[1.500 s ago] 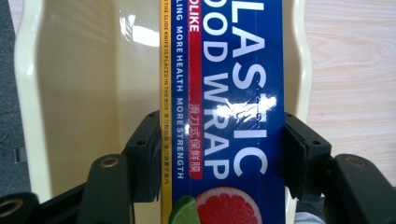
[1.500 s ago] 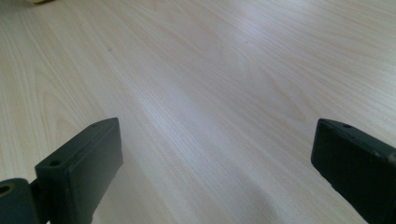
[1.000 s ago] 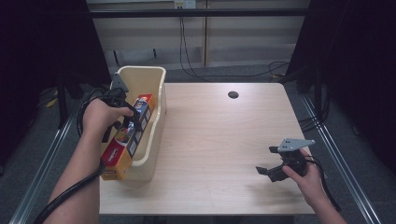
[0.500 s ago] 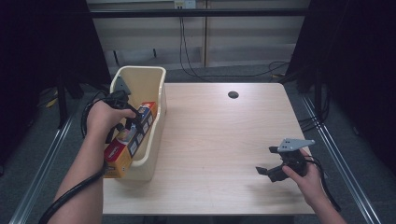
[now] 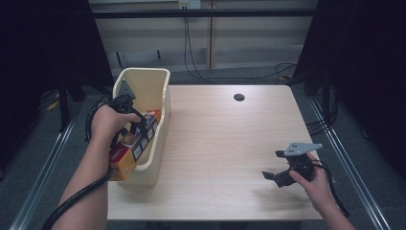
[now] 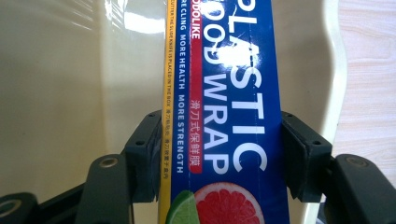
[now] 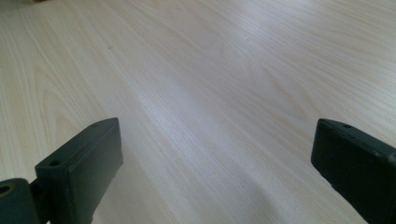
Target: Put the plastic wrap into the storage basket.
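Note:
A long box of plastic food wrap (image 5: 140, 138), blue and yellow with a grapefruit picture, leans lengthwise in a cream plastic bin (image 5: 165, 111) at the table's left edge. Its near end sticks out over the bin's front rim. My left gripper (image 5: 136, 125) is shut on the box across its width. In the left gripper view the two black jaws press the sides of the box (image 6: 229, 93) over the bin's inner wall (image 6: 60, 93). My right gripper (image 5: 274, 166) hovers open above the table's near right part; its jaws stand wide apart over bare wood (image 7: 215, 93).
The light wooden table (image 5: 225, 139) has a round cable hole (image 5: 239, 97) near its far edge. Cables (image 5: 191, 48) hang behind the table. Metal rails run along the floor on both sides.
My left hand has shifted slightly forward along the bin, carrying the box with it. The right gripper has stayed put.

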`<action>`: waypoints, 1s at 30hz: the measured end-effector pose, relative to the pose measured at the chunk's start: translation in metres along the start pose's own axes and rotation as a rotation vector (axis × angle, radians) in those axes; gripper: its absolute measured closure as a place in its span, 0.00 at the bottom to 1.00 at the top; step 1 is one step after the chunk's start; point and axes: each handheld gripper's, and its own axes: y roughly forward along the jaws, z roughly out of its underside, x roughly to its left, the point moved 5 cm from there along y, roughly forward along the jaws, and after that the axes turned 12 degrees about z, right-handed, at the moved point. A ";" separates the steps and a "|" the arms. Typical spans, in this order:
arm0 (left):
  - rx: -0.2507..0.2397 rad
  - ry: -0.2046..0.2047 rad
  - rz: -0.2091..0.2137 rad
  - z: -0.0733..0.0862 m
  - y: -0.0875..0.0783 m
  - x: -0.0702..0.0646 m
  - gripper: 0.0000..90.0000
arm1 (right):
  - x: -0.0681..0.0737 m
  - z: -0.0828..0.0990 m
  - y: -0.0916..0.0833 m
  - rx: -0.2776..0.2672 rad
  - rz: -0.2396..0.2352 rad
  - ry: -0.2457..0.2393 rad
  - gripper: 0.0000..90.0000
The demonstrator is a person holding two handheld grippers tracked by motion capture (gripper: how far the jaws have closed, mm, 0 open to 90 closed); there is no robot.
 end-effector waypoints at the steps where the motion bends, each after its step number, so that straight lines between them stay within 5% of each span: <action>1: 0.000 0.000 0.000 0.000 0.000 0.000 0.45 | 0.000 0.000 0.000 0.000 0.000 0.000 0.02; 30: 0.018 -0.001 0.003 -0.002 0.012 0.003 0.44 | 0.000 0.000 0.001 0.000 0.005 -0.003 0.02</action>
